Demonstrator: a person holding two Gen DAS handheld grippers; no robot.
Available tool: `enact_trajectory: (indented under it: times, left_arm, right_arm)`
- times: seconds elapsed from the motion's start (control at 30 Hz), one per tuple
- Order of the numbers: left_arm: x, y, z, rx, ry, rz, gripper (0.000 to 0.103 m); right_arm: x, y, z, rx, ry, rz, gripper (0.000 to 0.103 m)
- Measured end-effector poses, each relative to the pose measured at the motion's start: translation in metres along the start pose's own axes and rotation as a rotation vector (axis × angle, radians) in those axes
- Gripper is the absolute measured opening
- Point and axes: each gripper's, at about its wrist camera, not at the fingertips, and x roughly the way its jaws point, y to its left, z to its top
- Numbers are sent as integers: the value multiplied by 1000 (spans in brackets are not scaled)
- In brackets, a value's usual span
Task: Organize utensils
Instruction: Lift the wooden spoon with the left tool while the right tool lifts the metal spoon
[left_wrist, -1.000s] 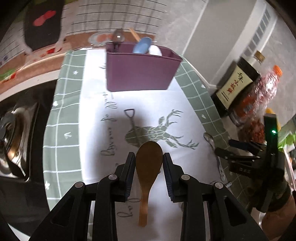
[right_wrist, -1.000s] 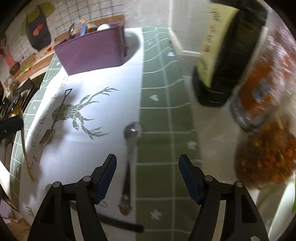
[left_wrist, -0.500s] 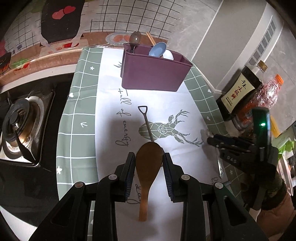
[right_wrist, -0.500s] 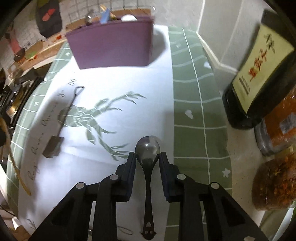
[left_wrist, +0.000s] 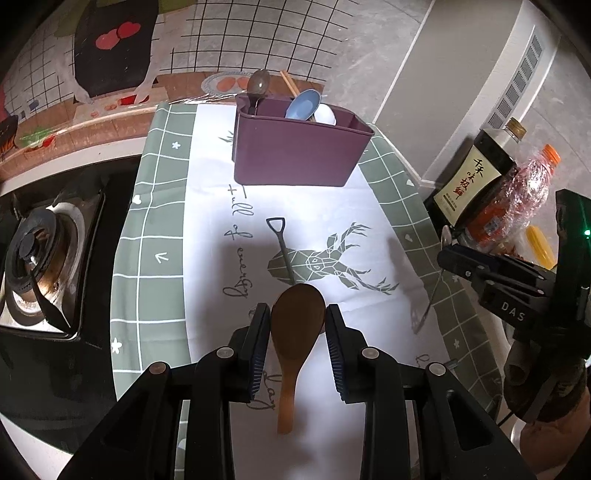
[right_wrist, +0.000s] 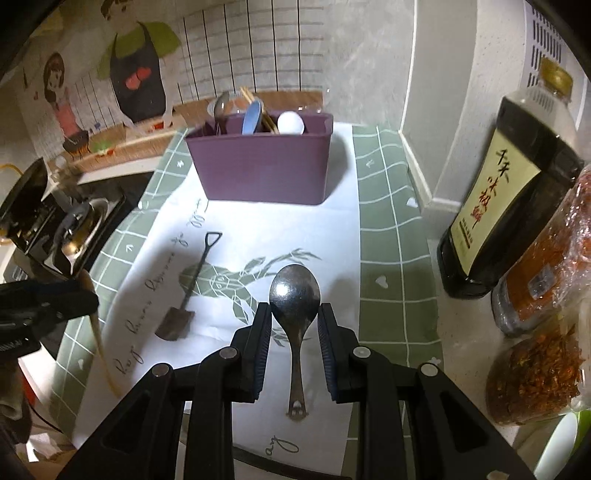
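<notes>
While several utensils already stand in the bin (left_wrist: 295, 155), the left gripper (left_wrist: 297, 343) clamps a wooden paddle (left_wrist: 295, 332), the right gripper (right_wrist: 294, 332) grips a spoon (right_wrist: 294, 295); the shovel spoon (right_wrist: 184, 295) lies on the cloth (right_wrist: 332, 229)

My left tongs (left_wrist: 298, 334) grip a wooden spoon (left_wrist: 295, 332) above the deer-print cloth (left_wrist: 207, 206) on the desk. A small shovel-shaped spoon (left_wrist: 282, 249) lies on the cloth. Beyond it stands the purple holder (left_wrist: 295, 155), utensils inside. My right tongs (left_wrist: 448, 251) clasp a metal spoon (left_wrist: 436, 284).
</notes>
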Motion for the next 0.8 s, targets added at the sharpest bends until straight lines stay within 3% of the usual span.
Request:
enact_trajectory:
  times: [0.53, 0.57, 0.6, 0.8]
  left_arm:
    - [-14, -11, 27, 37, -50, -4, 31]
    - [-14, -12, 28, 40, -52, -4, 31]
    - [-14, -13, 30, 46, -55, -3, 31]
    - [-14, -14, 37, 53, -71, -8, 31]
  right_arm:
    - [-34, -10, 9, 28, -86, 8, 23]
    - [-35, -10, 10, 31, -90, 9, 21]
    - [-36, -11, 11, 32, -86, 10, 0]
    - [-34, -17, 12, 39, -82, 6, 0]
